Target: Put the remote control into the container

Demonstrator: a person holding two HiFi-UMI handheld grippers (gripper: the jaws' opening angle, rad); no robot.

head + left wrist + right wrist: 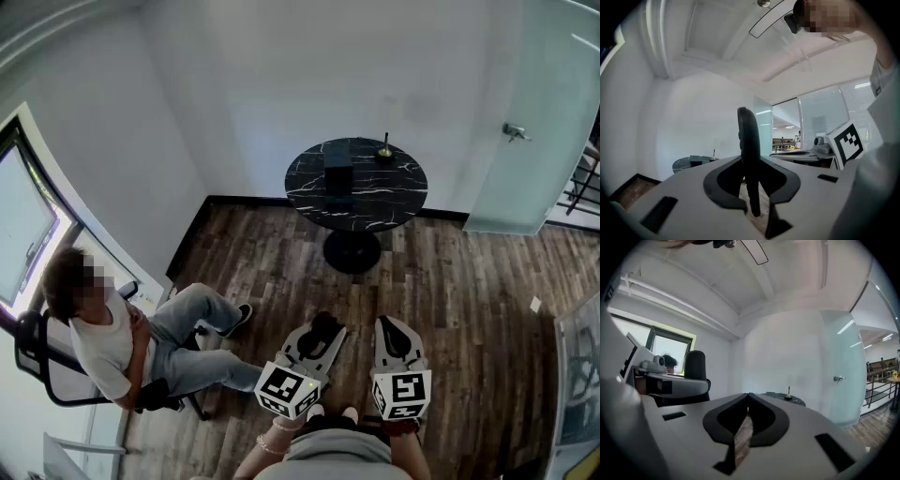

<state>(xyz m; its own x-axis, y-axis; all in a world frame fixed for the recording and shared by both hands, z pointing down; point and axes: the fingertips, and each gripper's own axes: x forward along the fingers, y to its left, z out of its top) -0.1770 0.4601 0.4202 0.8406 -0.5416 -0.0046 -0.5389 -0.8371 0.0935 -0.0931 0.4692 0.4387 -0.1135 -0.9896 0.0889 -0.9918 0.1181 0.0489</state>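
A black remote control [749, 159] stands on its edge between the jaws of my left gripper [751, 187], which is shut on it. In the head view the left gripper [321, 330] is low in the picture over the wooden floor, with the remote [324, 324] dark at its tip. My right gripper [393, 330] is beside it, shut and holding nothing; its jaw tips [748, 398] meet. Far ahead stands a round black marble table [375, 202] with a dark box-shaped container [337, 173] on it. The container [696, 161] is small and distant in the left gripper view.
A small brass stand [384, 150] sits on the table beside the container. A person [122, 342] sits on a black office chair [42, 370] at the left, legs stretched toward me. A frosted glass door [534, 122] is at the right. Wooden floor [272, 272] lies between me and the table.
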